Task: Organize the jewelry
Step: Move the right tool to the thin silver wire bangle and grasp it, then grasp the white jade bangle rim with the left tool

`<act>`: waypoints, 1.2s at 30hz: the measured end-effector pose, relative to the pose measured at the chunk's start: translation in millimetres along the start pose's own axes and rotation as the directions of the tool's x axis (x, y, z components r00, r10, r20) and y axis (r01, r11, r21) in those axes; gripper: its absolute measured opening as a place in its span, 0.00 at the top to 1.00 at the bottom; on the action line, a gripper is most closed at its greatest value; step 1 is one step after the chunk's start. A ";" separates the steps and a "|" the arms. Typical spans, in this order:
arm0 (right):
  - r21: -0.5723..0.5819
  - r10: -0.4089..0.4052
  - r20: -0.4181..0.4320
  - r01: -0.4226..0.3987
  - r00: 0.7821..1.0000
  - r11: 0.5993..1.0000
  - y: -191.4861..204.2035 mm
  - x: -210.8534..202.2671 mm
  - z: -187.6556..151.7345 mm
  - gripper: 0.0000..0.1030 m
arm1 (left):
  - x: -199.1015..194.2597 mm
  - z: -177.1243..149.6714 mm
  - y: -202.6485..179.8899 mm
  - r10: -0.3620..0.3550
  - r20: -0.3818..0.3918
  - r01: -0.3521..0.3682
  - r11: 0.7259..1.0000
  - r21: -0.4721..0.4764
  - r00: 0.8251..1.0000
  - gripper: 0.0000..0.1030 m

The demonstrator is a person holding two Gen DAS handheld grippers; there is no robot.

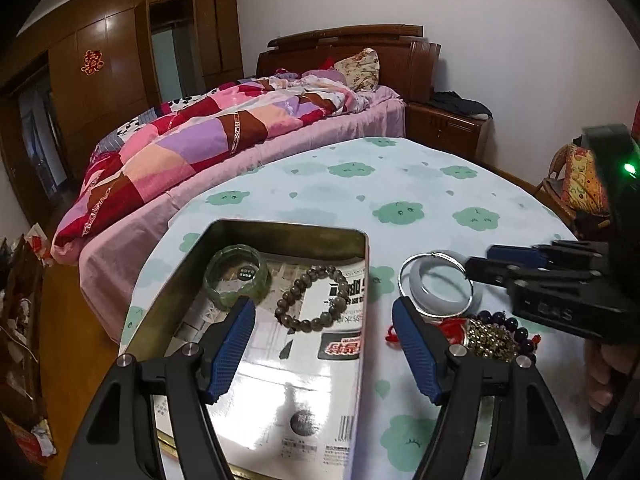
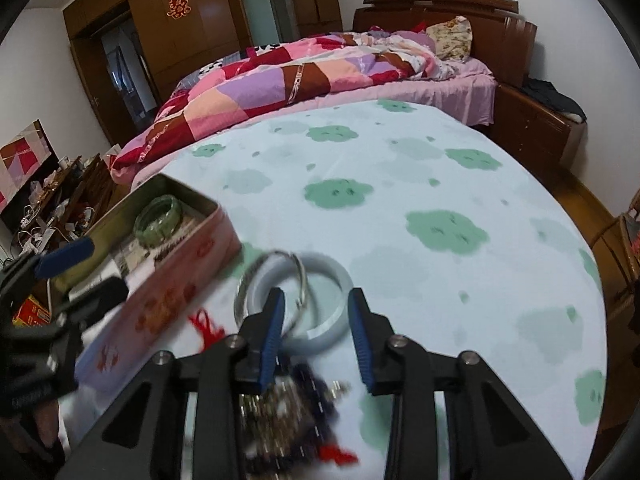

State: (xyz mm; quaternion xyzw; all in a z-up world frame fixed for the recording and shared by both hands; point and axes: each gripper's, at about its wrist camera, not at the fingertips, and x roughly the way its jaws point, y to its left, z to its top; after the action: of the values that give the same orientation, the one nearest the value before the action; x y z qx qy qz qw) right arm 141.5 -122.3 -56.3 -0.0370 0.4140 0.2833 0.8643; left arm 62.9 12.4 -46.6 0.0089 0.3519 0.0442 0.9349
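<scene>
Green bangle (image 1: 237, 277) (dark label, unreadable) in tin (image 1: 280, 229), right claw (image 2: 316, 340) open

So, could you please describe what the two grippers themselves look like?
Both match: black angular frames with silver pivot bolts and ribbed blue pads on the fingers. The left gripper shows this up close; the right gripper is the same. Seen from the left wrist, the right one's body carries a lit green light and faint embossed lettering.

One tin (image 1: 280, 236) holds two bracelets, a green bangle (image 1: 236, 276) and a brown bead bracelet (image 1: 312, 296), while the desk (image 1: 400, 184) carries one pale bangle (image 1: 444, 284), one thin silver ring bangle (image 2: 276, 284) and one tangled heap of beads (image 1: 492, 336).
</scene>
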 end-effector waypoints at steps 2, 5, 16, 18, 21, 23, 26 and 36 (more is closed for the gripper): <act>-0.004 0.005 -0.015 -0.005 1.000 1.000 1.8 8.5 4.4 0.65 | 0.8 0.7 1.1 -0.003 0.000 0.003 1.000 -0.001 1.000 0.31; -0.015 -0.003 -0.046 0.003 0.999 1.000 5.2 23.1 7.3 0.72 | 1.8 2.4 0.8 -0.012 0.001 0.012 1.000 0.003 1.000 0.31; 0.058 0.083 -0.020 -0.081 0.996 0.995 -9.8 17.6 3.8 0.91 | 6.0 17.2 -7.8 -0.034 0.015 0.033 0.999 0.035 0.999 0.31; 0.078 0.073 0.031 -0.076 0.997 0.994 -14.4 2.3 2.5 0.91 | 5.0 21.1 -10.6 -0.037 0.023 0.036 0.999 0.040 0.999 0.31; 0.122 0.094 0.090 -0.104 0.992 0.987 -26.3 -18.4 3.0 0.91 | 5.5 26.8 -18.1 -0.045 0.029 0.044 0.998 0.055 0.999 0.31; 0.140 0.105 0.118 -0.121 0.987 0.983 -33.0 -27.9 4.5 0.91 | 7.5 29.4 -25.6 -0.049 0.027 0.047 0.996 0.072 0.998 0.31; 0.168 0.098 0.163 -0.125 0.982 0.978 -42.3 -41.0 7.4 0.91 | 11.8 30.7 -35.7 -0.054 0.016 0.052 0.994 0.095 0.998 0.31; 0.296 -0.060 0.149 0.013 0.987 0.955 -95.0 -37.1 -9.5 0.91 | 46.7 39.0 -83.4 -0.120 -0.082 0.132 0.978 0.159 0.989 0.31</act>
State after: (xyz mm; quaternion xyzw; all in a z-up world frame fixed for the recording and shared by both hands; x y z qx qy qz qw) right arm 166.0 -221.6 -51.4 0.1067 0.3819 0.2045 0.8950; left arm 129.9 -66.0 -51.9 0.0619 0.3875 -0.0442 0.9187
